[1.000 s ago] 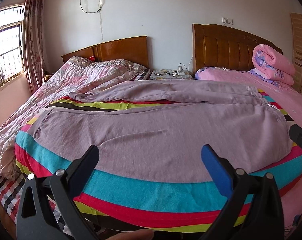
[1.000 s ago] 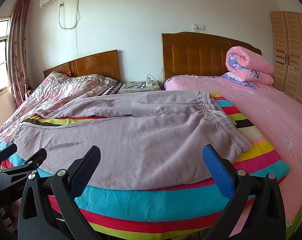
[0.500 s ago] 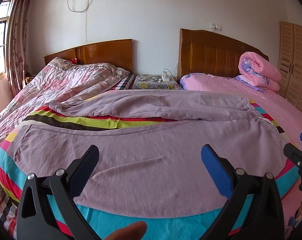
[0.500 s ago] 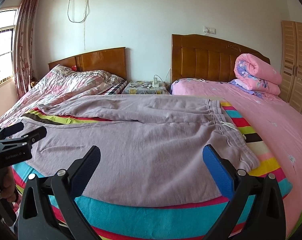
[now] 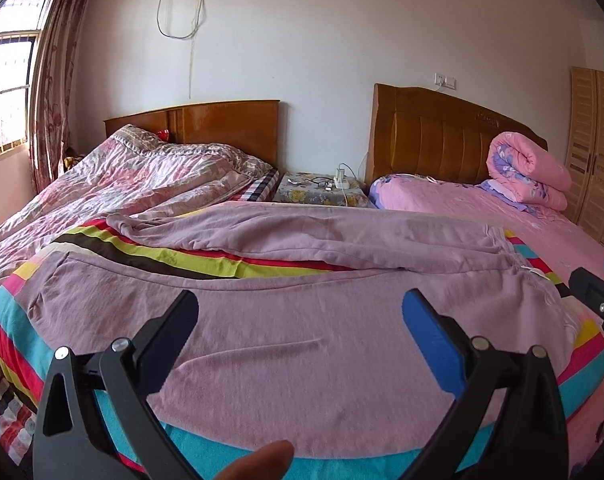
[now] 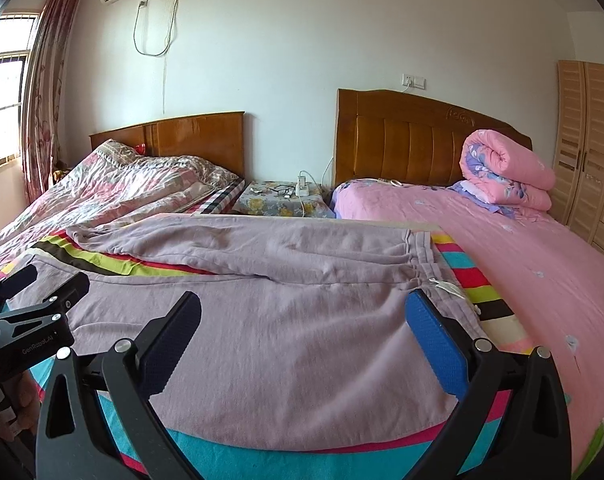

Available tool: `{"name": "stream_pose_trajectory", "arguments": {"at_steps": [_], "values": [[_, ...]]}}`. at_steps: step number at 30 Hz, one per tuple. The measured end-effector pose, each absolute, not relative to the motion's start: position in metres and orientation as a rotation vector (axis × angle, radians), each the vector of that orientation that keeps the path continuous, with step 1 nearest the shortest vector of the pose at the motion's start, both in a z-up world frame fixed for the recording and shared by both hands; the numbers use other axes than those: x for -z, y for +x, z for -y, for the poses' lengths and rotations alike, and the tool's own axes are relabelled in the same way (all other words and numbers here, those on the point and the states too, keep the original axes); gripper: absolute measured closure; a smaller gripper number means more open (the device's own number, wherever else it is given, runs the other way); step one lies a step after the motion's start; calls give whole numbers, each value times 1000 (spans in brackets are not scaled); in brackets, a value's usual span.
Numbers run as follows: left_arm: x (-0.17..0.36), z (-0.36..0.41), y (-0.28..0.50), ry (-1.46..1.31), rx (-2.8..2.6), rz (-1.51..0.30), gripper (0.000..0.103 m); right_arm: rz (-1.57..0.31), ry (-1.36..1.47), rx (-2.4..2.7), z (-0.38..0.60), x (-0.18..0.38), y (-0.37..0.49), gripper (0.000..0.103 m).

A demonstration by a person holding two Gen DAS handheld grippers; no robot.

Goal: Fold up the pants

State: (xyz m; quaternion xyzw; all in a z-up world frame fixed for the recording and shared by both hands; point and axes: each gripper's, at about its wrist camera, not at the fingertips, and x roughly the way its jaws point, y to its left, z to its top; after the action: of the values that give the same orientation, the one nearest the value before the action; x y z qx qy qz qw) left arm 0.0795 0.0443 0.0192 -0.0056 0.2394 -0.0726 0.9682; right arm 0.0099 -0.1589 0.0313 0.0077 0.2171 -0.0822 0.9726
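Both grippers — left gripper point(image 5: 300, 320) and right gripper point(image 6: 304, 320) — gape wide over the soft, floppy pants point(image 6: 302, 320), best pinched at waistband point(image 6: 434, 276) and cuff.

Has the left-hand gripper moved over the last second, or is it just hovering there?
Yes. The left gripper has moved forward over the pants: the striped blanket edge that showed below them has mostly dropped out of its view.

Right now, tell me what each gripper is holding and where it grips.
Nothing is held. The left gripper and right gripper both hang open above the pants, which lie spread on the bed.
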Motion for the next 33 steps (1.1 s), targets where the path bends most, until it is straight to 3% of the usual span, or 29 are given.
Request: {"name": "stream_pose_trajectory", "arguments": {"at_steps": [7,33], "values": [[-17,-22,68,137,-67,-421,1,-499,77,178,171,-18,14,4],[3,-17,50,51,55,-560,1,-526,117,152,171,4,-12,4]]}}
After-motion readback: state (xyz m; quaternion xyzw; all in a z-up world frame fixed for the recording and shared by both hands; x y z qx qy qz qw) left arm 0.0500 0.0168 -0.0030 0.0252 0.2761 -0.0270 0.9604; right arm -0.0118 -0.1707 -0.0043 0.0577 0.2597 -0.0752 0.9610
